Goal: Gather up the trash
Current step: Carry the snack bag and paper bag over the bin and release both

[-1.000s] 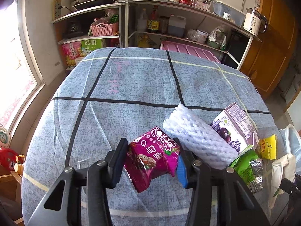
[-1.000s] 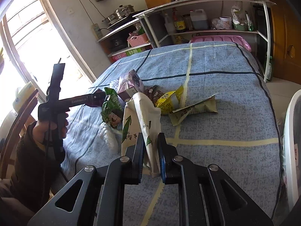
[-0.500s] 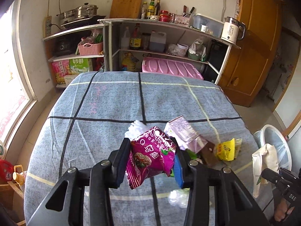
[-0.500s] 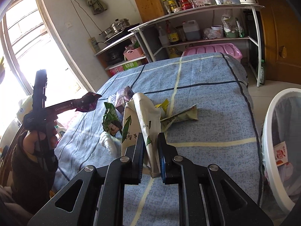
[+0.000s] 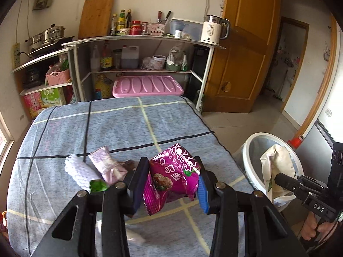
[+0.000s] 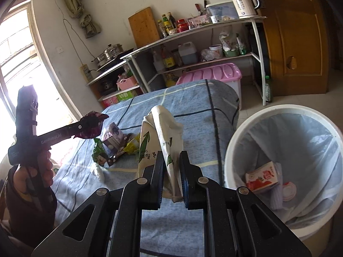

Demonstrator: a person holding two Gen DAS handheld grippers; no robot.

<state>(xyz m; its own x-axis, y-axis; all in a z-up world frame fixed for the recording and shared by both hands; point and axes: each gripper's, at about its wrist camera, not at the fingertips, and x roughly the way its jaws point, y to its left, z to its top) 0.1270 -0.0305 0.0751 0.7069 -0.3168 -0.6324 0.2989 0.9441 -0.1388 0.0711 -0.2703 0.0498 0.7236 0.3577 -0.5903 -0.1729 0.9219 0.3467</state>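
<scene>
My left gripper (image 5: 171, 184) is shut on a purple snack packet (image 5: 171, 177) and holds it above the blue checked table (image 5: 120, 128). My right gripper (image 6: 171, 171) is shut on a cream paper bag with green print (image 6: 158, 137); in the left wrist view that bag (image 5: 276, 169) hangs over the white bin (image 5: 255, 141). The bin (image 6: 235, 141) stands right of the table, lined with plastic, with a red carton (image 6: 261, 177) inside. The left gripper with the purple packet (image 6: 91, 125) shows at the left of the right wrist view.
On the table lie a white foam net (image 5: 79, 171), a purple carton (image 5: 107, 167), green wrappers (image 6: 99, 152) and a yellow wrapper (image 6: 131, 146). Metal shelves (image 5: 137, 68) and a pink box (image 5: 148, 85) stand behind the table. A wooden door (image 5: 246, 53) is at right.
Both grippers have swung right with their loads. The bin has come fully into the right wrist view, and the paper bag now hangs over its rim.
</scene>
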